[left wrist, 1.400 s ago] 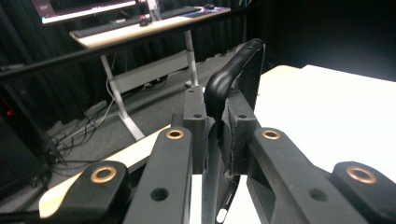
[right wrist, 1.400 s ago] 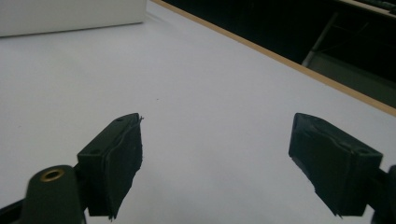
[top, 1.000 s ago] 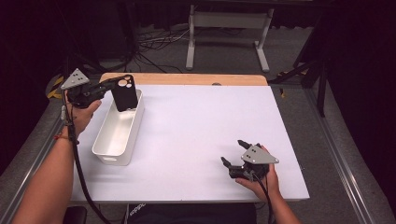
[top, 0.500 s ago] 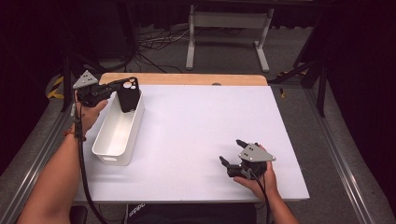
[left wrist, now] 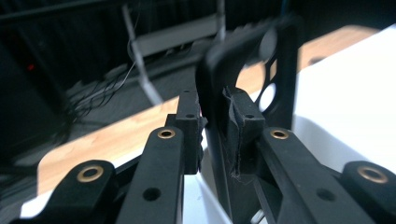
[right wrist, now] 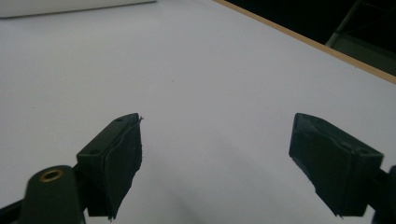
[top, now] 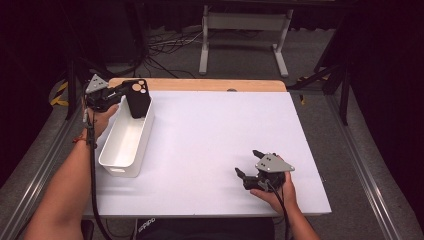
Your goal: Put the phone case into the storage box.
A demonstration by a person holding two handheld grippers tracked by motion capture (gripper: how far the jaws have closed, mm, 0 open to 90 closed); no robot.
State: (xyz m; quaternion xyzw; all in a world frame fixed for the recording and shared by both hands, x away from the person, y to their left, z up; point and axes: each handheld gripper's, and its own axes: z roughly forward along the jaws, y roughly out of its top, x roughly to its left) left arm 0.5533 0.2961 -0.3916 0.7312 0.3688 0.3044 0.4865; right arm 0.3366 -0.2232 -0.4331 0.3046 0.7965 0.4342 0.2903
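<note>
Our left claw (top: 126, 90) has just been opening around the black phone case (top: 137, 98); we lower it inside the white bin (top: 125, 142) before releasing, right claw (top: 249, 172) spread idle.

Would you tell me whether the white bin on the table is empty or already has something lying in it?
Empty: the white bin shows a bare floor in the high view; the black phone case hangs over its far end, in the left gripper.

Left hand-held gripper (top: 122, 93) jaws easing apart; right hand-held gripper (top: 248, 165) gapes.
</note>
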